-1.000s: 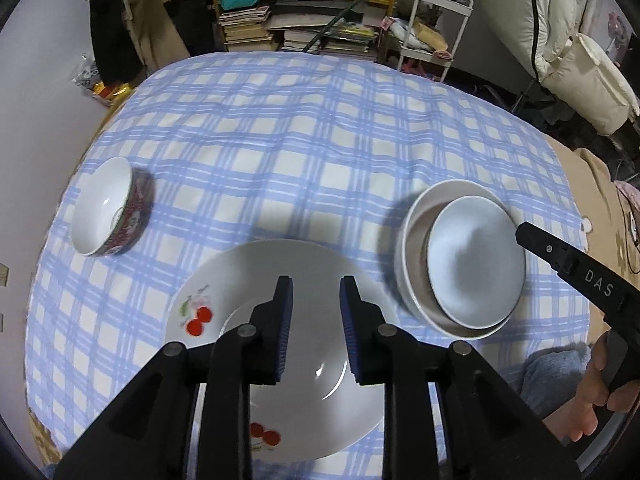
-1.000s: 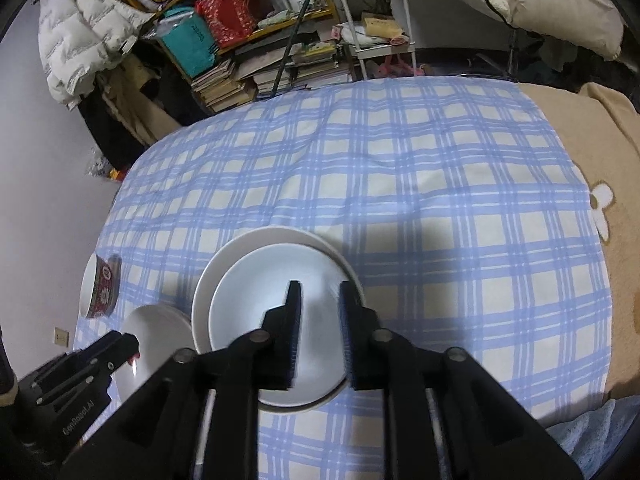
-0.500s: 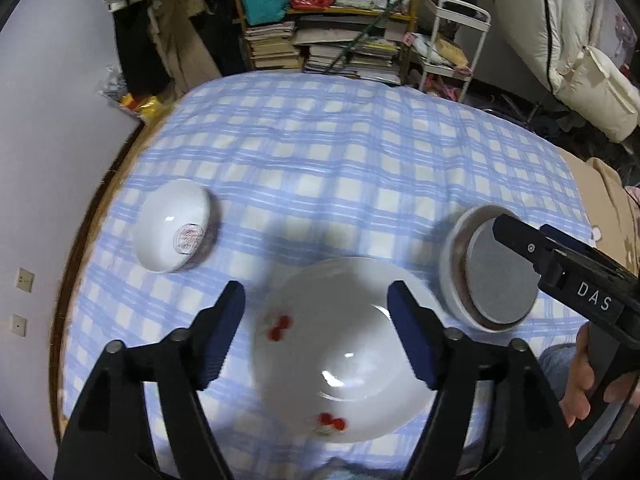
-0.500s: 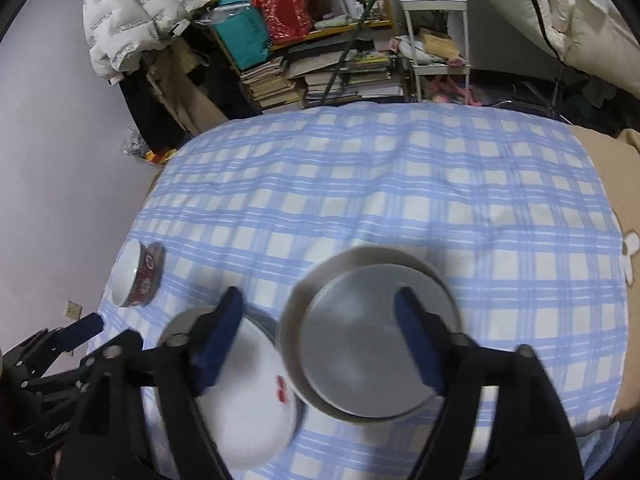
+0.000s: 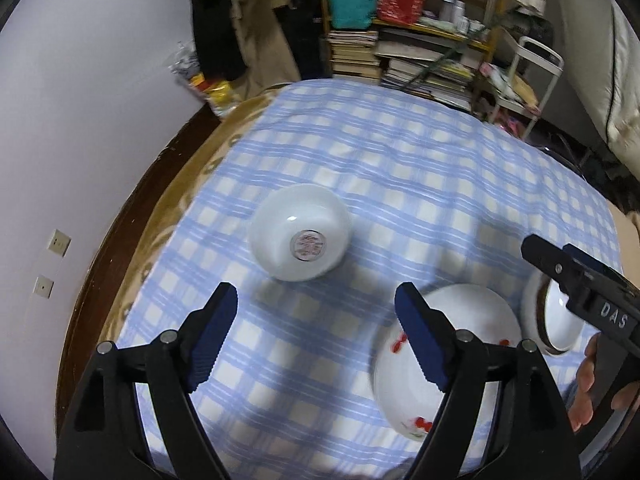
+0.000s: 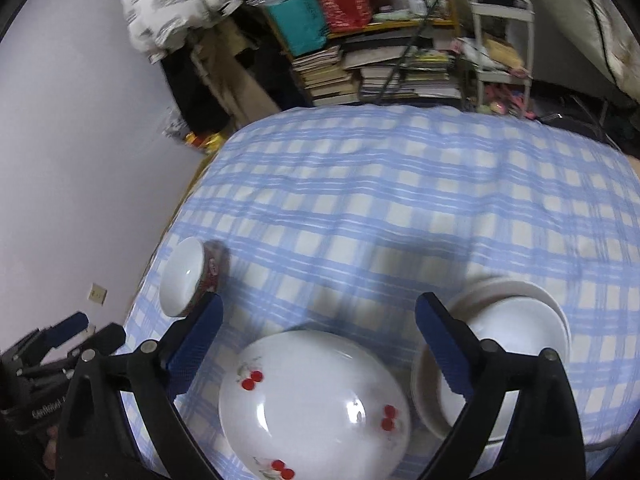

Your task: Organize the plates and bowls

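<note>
The bowl (image 5: pixel 301 233) sits farthest left on the checked cloth (image 5: pixel 400 168), ahead of the left gripper (image 5: pixel 316 334), whose jaws have just been opening and stand apart with nothing between them. The cherry plate (image 6: pixel 316 404) lies to its right, under the right gripper (image 6: pixel 318 344), jaws likewise just opened wide and empty. Farthest right, two white plates (image 6: pixel 520 332) are stacked.
</note>
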The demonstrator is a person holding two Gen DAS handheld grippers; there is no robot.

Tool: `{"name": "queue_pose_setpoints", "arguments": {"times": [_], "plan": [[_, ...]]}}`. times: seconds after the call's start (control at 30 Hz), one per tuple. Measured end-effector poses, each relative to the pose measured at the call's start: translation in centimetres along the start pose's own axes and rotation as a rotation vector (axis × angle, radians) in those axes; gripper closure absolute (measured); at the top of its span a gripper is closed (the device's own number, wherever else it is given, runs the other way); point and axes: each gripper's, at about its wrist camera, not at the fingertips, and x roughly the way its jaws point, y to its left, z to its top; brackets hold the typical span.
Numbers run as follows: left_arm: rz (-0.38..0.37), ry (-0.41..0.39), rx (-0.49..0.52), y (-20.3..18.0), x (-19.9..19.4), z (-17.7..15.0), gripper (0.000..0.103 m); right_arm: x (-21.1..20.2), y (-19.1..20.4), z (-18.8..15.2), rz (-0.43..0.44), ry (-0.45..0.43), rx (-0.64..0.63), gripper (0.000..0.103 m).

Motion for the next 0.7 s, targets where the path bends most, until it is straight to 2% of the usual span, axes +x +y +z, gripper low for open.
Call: {"name": "queue_pose_setpoints", "arguments": {"times": [0.1,0.23,0.37,0.5,0.63,0.7], "plan": [[0.006,-0.024,-0.043,1.9,0.3,0.5,0.023,0.7,1.8,0.5,0.023,0.012,-0.035,0.002],[-0.023,-0.041,-0.102,3.9,1.0,0.9,0.023,1.7,4.0,1.1,0.051,0.026,-0.062,0.002],[0.004,-0.054,-0.162,5.8,1.8,1.2,0.023,3.0,5.9,1.5,0.054,0.033,-0.090,0.002],[-0.032,-0.031,-0.229,7.4,3.0,1.2,0.023,4.7,7.3,1.7,0.052,0.052,-0.116,0.002],[0.001,-0.033,-0.243,8.1,4.4,0.9,0.023,6.0,8.4,1.8,0.053,0.052,-0.151,0.002],[-0.011,-0.031,-0.301,8.7,5.4,0.6,0.023,6.6,8.9,1.8,0.045,0.046,-0.178,0.002]]}}
